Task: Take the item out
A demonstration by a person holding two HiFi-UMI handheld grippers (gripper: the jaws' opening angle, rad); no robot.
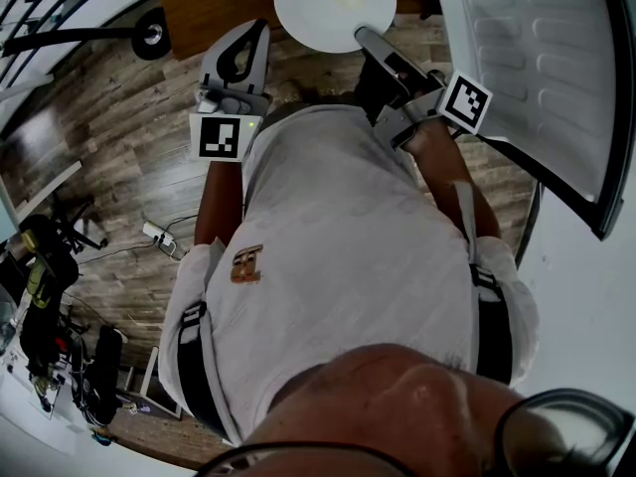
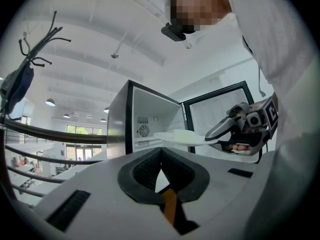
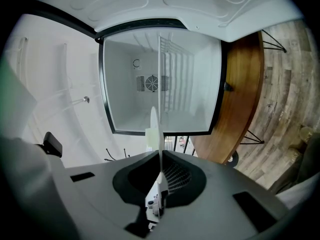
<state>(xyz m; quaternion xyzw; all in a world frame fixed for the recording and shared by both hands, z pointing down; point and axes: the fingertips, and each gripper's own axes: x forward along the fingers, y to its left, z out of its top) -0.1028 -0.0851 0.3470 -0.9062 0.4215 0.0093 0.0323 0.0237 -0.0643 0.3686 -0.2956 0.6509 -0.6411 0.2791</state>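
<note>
A round white plate [image 1: 333, 3] is held out in front of the open small fridge [image 2: 145, 126], with my right gripper [image 1: 366, 36] shut on its rim. In the right gripper view the plate [image 3: 154, 124] shows edge-on between the pads, in front of the white fridge interior [image 3: 160, 79]. In the left gripper view the plate [image 2: 182, 138] lies level and carries a pale block [image 2: 184, 132]; the right gripper [image 2: 220, 134] grips it from the right. My left gripper [image 1: 253, 38] is beside it at the left, pads [image 2: 161, 166] together with nothing in them.
The fridge door [image 1: 542, 68] stands open at the right. A brown wooden table [image 3: 245, 94] with thin black legs stands on the wood-plank floor [image 1: 109, 117]. Cables and gear [image 1: 60, 316] lie at the lower left. The person's white shirt [image 1: 338, 256] fills the middle.
</note>
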